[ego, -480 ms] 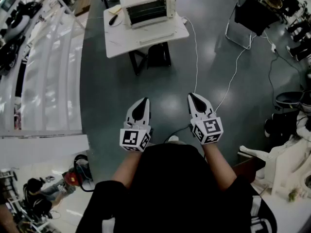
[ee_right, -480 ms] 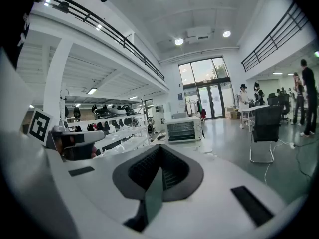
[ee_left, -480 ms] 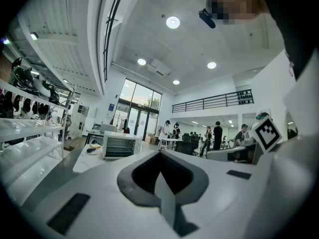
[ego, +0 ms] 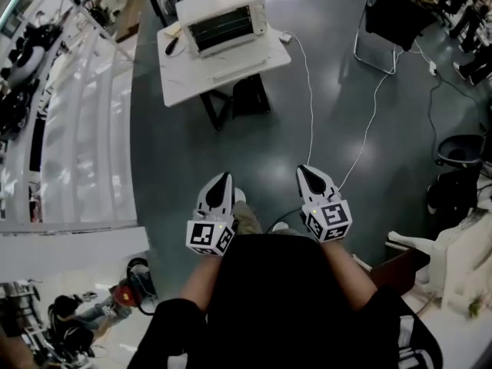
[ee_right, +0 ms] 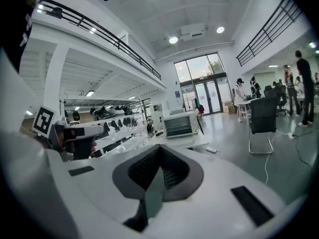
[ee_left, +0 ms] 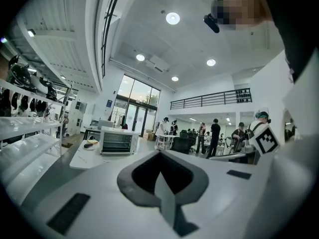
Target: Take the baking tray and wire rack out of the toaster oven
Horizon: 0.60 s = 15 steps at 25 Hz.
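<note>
A white toaster oven (ego: 221, 23) with its glass door closed stands on a white table (ego: 254, 56) far ahead across the grey floor; the tray and rack inside do not show. The oven (ee_left: 117, 142) also shows small in the left gripper view, and as the oven (ee_right: 179, 124) in the right gripper view. My left gripper (ego: 223, 178) and right gripper (ego: 306, 171) are held side by side in front of the person's body, both shut and empty, well short of the table.
A dark tool (ego: 171, 44) lies on the table left of the oven. A white cable (ego: 310, 106) runs from the table across the floor. White shelving (ego: 77, 114) lines the left; a black chair (ego: 388, 21) and an office chair (ego: 461, 156) stand at right. Several people stand beyond.
The table and oven have shifted up and left in the head view. Both grippers keep their place in front of the body, still shut.
</note>
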{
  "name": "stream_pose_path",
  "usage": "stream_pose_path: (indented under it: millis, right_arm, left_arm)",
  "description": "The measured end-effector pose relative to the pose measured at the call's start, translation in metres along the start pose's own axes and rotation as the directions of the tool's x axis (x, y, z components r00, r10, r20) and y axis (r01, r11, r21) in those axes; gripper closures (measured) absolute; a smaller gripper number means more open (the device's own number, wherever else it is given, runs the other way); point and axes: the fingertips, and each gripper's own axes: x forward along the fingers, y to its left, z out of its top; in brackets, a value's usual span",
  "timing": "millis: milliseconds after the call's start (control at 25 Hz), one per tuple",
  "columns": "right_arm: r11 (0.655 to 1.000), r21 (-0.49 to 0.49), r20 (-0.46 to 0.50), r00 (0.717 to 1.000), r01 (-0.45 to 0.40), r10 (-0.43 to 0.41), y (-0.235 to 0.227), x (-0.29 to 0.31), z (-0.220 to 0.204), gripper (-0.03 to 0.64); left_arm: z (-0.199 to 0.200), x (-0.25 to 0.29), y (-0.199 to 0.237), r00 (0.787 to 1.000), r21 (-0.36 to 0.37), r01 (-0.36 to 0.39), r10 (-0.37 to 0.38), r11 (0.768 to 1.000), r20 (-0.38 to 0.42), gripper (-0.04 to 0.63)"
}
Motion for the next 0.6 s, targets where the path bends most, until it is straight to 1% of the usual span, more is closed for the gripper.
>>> stream_pose_path:
  millis: [120,280,440,520,600]
  right_arm:
    - [1.000,0.024,0.002,1.000,0.010,-0.010,-0.009,0.003,-0.011,0.594]
    - [1.000,0.013,-0.028,1.000,0.015,-0.015,-0.015,0.007,-0.023,0.594]
    - [0.999,-0.026,-0.045,0.998,0.033,-0.034,-0.033,0.029,-0.012,0.594]
    - [0.999,-0.007,-0.040,0.998,0.050,-0.050,-0.048,0.048,-0.003,0.594]
    - [0.998,0.029,-0.024,0.998,0.058,-0.057,-0.062,0.079,0.010,0.594]
  left_arm:
    - [-0.004,0.011,-0.001,1.000,0.014,0.014,-0.014,1.000,0.004,0.577]
    - [-0.014,0.027,-0.001,0.999,0.009,0.029,-0.029,1.000,-0.012,0.577]
    - [-0.012,0.064,0.016,0.998,-0.009,0.053,-0.053,0.999,-0.029,0.577]
    - [-0.008,0.092,0.029,0.997,-0.013,0.070,-0.071,0.997,-0.036,0.577]
    - [0.001,0.127,0.051,0.995,-0.035,0.090,-0.091,0.995,-0.036,0.577]
